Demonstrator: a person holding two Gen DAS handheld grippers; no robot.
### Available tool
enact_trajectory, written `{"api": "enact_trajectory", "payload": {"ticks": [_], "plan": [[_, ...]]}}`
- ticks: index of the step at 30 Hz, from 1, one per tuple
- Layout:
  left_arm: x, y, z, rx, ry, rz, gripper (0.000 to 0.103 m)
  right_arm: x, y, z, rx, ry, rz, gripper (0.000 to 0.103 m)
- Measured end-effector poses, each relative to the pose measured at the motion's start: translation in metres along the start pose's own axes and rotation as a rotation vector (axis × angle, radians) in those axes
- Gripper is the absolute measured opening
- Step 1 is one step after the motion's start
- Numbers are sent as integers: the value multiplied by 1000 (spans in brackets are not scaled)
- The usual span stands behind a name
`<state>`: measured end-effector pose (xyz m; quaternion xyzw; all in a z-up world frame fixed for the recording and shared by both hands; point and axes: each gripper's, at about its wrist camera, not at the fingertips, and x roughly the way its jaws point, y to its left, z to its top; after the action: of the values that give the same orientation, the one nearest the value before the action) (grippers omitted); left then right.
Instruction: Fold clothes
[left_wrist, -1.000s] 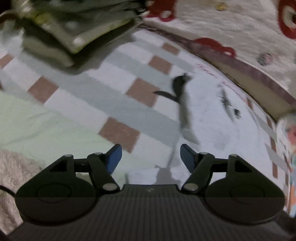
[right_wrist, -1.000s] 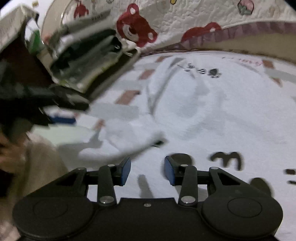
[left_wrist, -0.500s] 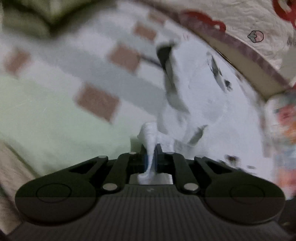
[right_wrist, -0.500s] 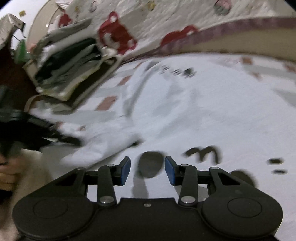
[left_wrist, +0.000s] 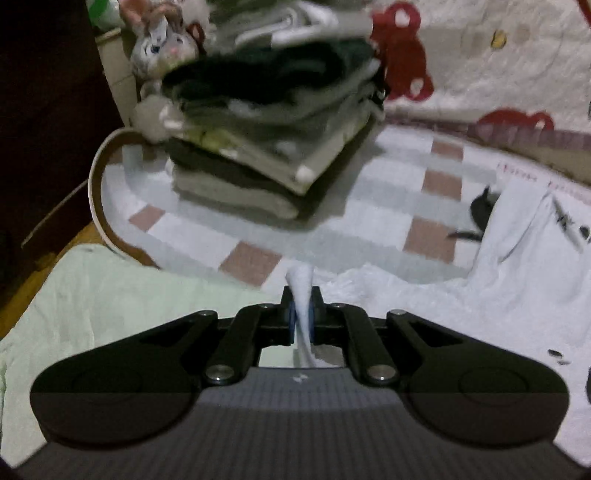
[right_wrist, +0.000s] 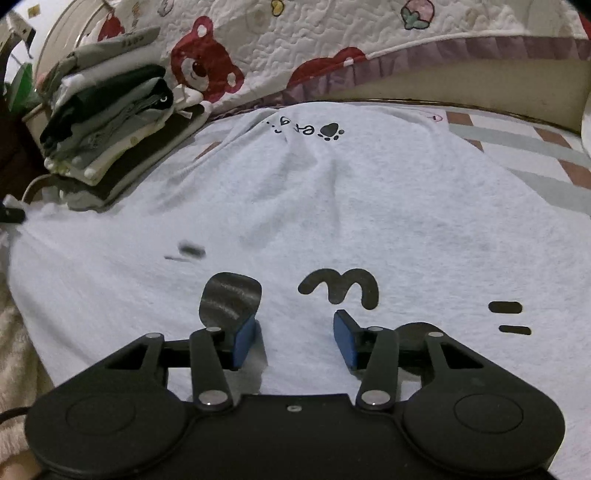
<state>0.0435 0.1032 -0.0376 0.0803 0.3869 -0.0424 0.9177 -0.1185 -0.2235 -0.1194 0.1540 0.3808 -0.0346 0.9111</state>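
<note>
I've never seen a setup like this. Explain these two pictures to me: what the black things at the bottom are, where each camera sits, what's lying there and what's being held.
There is no robot here. A person holds a two-finger tool in each hand, and each tool carries a wide-angle camera looking forward along its fingers. The black shapes at the bottom of each picture are those tools.

One picture comes from the left hand-held gripper. Its blue-padded fingers are shut on a pinch of white shirt.

The other comes from the right hand-held gripper. Its fingers are open, just above the same shirt, holding nothing. The shirt is spread out, showing a black cat-face print and a paw mark.

Under the shirt is a checked sheet. On it sits a stack of folded clothes, with a plush rabbit behind and a bear-print quilt along the back.
</note>
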Motion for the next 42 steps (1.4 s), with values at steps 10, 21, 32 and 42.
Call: {"api": "enact_trajectory", "payload": {"ticks": [10, 21, 32, 42], "plan": [[-4, 0, 6, 83, -12, 116, 5, -1, 56, 40, -87, 96, 510, 53], [0, -65, 30, 212, 83, -232, 31, 70, 59, 19, 75, 403, 648, 52], [82, -146, 105, 105, 186, -527, 70, 15, -110, 167, 113, 153, 25, 66], [172, -197, 122, -28, 126, -424, 70, 69, -164, 180, 223, 155, -31, 67]]}}
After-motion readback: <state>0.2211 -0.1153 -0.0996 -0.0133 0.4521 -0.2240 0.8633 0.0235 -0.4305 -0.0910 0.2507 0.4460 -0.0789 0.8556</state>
